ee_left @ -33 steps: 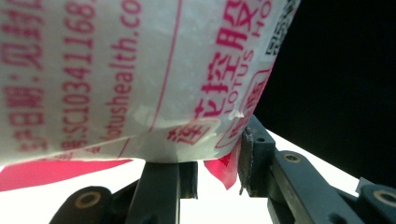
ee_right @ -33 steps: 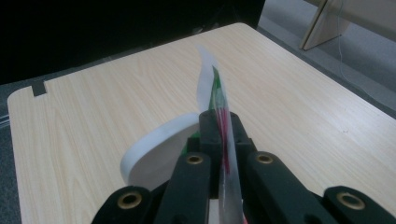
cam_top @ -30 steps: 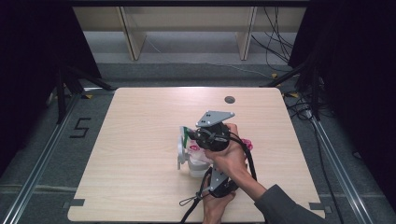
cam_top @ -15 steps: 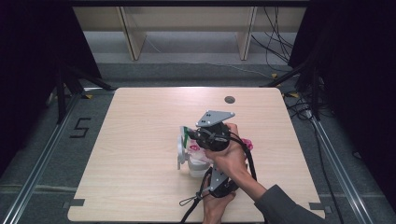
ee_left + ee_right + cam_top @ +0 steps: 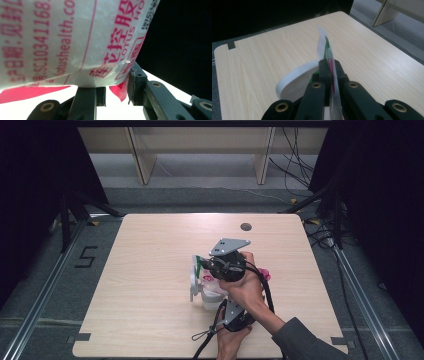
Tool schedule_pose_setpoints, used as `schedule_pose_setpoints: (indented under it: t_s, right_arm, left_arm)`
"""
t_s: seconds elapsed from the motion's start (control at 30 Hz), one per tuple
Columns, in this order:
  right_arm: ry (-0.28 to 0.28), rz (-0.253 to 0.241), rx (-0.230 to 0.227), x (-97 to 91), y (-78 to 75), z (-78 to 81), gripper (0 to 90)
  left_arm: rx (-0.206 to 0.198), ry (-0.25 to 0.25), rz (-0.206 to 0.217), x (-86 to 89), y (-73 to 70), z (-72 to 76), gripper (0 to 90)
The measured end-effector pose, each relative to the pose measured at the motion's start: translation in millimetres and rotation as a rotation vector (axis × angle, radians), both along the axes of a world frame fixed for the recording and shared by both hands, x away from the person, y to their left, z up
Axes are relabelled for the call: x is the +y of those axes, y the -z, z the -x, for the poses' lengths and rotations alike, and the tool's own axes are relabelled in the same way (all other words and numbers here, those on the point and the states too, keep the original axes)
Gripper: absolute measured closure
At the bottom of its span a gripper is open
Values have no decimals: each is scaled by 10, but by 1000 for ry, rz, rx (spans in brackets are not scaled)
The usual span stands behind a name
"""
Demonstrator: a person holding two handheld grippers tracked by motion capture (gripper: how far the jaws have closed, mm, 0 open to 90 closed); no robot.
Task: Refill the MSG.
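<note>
A white plastic packet (image 5: 62, 37) with red printed text sits between the jaws of my left gripper (image 5: 116, 82), whose pads press on its lower part. My right gripper (image 5: 330, 63) is shut on a thin upper edge of the packet (image 5: 327, 47), where green and red film stands up from between the jaws. In the high view both hands meet at the front middle of the table, the right gripper (image 5: 202, 265) above the left gripper (image 5: 226, 306), and the packet (image 5: 209, 279) shows pink and white between them.
A white round lid-like piece (image 5: 297, 75) stands under the right jaws, beside a white tub (image 5: 211, 299). The wooden table (image 5: 150, 250) has a dark hole (image 5: 245, 226) near its far edge. Shelf legs and cables lie beyond; a "5" (image 5: 86, 256) marks the floor.
</note>
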State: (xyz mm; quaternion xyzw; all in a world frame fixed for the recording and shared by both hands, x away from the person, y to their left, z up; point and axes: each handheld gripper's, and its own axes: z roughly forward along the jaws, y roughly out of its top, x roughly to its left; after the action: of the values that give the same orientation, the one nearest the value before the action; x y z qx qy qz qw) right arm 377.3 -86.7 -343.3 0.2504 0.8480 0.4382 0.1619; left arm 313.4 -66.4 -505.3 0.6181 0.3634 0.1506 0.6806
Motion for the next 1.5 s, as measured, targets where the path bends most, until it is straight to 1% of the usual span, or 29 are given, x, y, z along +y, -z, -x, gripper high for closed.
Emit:
schedule_pose_setpoints:
  t_s: [0.03, 0.07, 0.1, 0.13, 0.23, 0.3, 0.33, 0.37, 0.4, 0.43, 0.5, 0.53, 0.57, 0.6, 0.63, 0.67, 0.7, 0.73, 0.77, 0.8, 0.87, 0.9, 1.03, 1.1, 1.27, 1.33, 1.4, 1.47, 1.5]
  right_arm:
    - [-3, 0, -3, 0, -3, -2, 900]
    - [-6, -8, -14, 1, -3, -9, 900]
    - [-6, -12, -18, -2, -5, -14, 900]
    - [-4, -8, -15, 2, -1, -11, 900]
    - [-11, -2, -29, 9, 3, -7, 900]
    - [4, -19, -9, -2, -2, 1, 900]
    - [2, -15, -8, -4, -1, -2, 900]
    - [-11, 0, -16, -7, 0, -11, 900]
    - [-12, 3, -12, -7, -2, -10, 900]
    - [4, -10, -11, -5, -3, -2, 900]
    - [-10, -10, -12, -19, -16, -11, 900]
    - [-5, -11, -13, -11, -7, -5, 899]
    - [4, -12, -6, -3, -1, 4, 899]
    - [-15, 0, -18, -7, -7, -9, 899]
    - [4, -9, -10, -6, -7, 3, 899]
    - [6, -17, -4, -4, -7, 6, 900]
    - [2, -16, -11, -3, -5, 1, 899]
    - [-3, -5, -3, -3, -8, 5, 899]
    - [-17, 4, -21, -2, -6, -6, 899]
    - [-13, 5, -13, 0, -8, 0, 899]
    - [-7, -9, -20, -2, -9, -5, 899]
    - [-5, -9, -24, -5, -10, -7, 899]
    - [-4, 14, -8, 16, 6, 9, 899]
    - [-10, 0, -21, 18, 0, -2, 899]
    - [-14, 13, -24, 41, 10, -1, 899]
    - [-15, 12, -9, 34, -2, 5, 899]
    - [-12, 15, -37, 36, 5, -1, 899]
    - [-16, 7, -13, 27, -10, 4, 899]
    - [-11, -1, -22, 26, -6, 0, 899]
  left_arm:
    - [1, -6, -2, 2, -6, 6, 714]
    - [-10, 7, -90, 66, -2, -3, 714]
    - [-9, 6, -97, 72, 0, -3, 714]
    - [2, -5, -4, 2, -4, 8, 714]
    - [0, -7, -3, 2, -7, 6, 714]
    - [0, -6, -7, 2, -5, 5, 714]
    - [-6, 11, -42, 20, 1, 0, 714]
    - [-7, 13, -47, 21, 0, 1, 714]
    - [-8, 11, -47, 21, -3, 1, 714]
    - [-2, -3, 1, -8, -9, 7, 714]
    - [-1, -3, -4, -3, -7, 7, 714]
    - [-5, 8, -38, 16, -2, 4, 714]
    - [-6, 10, -43, 19, -2, 4, 714]
    - [-7, 10, -44, 21, -4, 3, 714]
    - [-3, -4, -3, -3, -9, 8, 714]
    - [-1, -4, -3, -4, -9, 8, 714]
    - [-7, 10, -48, 22, -4, 3, 714]
    - [-6, 10, -40, 16, -4, 5, 714]
    - [-6, 9, -37, 15, -6, 6, 714]
    - [-1, -5, 4, -9, -10, 10, 714]
    - [-4, -6, -4, -3, -11, 8, 714]
    - [-9, 7, -50, 23, -6, 3, 714]
    - [-8, 9, -42, 12, -8, 8, 713]
    - [-12, 7, -47, 27, -12, 5, 714]
    - [-10, 6, -35, 23, -10, 5, 714]
    - [-5, 4, -33, 22, -6, 6, 714]
    - [-8, 3, -30, 18, -7, 6, 714]
    - [-10, 6, -39, 28, -11, 7, 714]
    - [-10, 6, -38, 25, -10, 7, 714]
